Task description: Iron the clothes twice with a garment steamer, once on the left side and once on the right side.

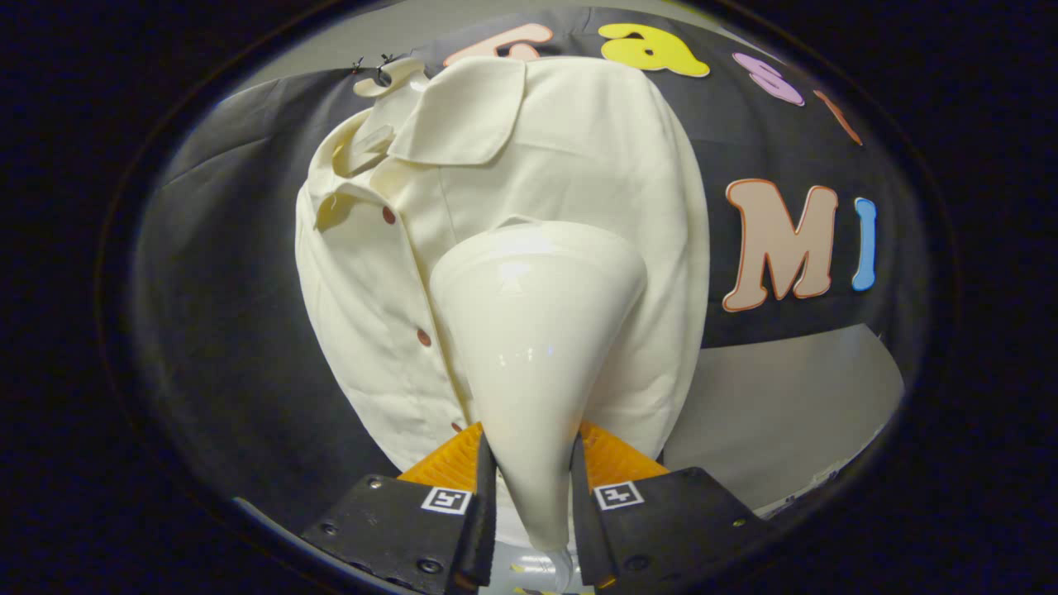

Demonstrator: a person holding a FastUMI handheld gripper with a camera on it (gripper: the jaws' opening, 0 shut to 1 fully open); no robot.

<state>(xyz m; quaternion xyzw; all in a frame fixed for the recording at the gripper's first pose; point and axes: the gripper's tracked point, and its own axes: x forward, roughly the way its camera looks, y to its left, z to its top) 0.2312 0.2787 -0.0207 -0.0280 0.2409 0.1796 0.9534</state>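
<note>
A cream short-sleeved shirt [579,157] with a collar and small brown buttons hangs on a hanger [387,76] against the black cloth wall. My gripper [531,496] is shut on the glossy white garment steamer [533,330], both fingers pressing its narrow handle. The steamer's wide head points at the shirt's right panel, right of the button row and about mid-height. Whether the head touches the fabric cannot be told. The steamer hides the lower middle of the shirt.
The black cloth wall [223,330] surrounds the shirt on both sides. A pale grey surface [785,413] lies to the lower right, beyond the right finger.
</note>
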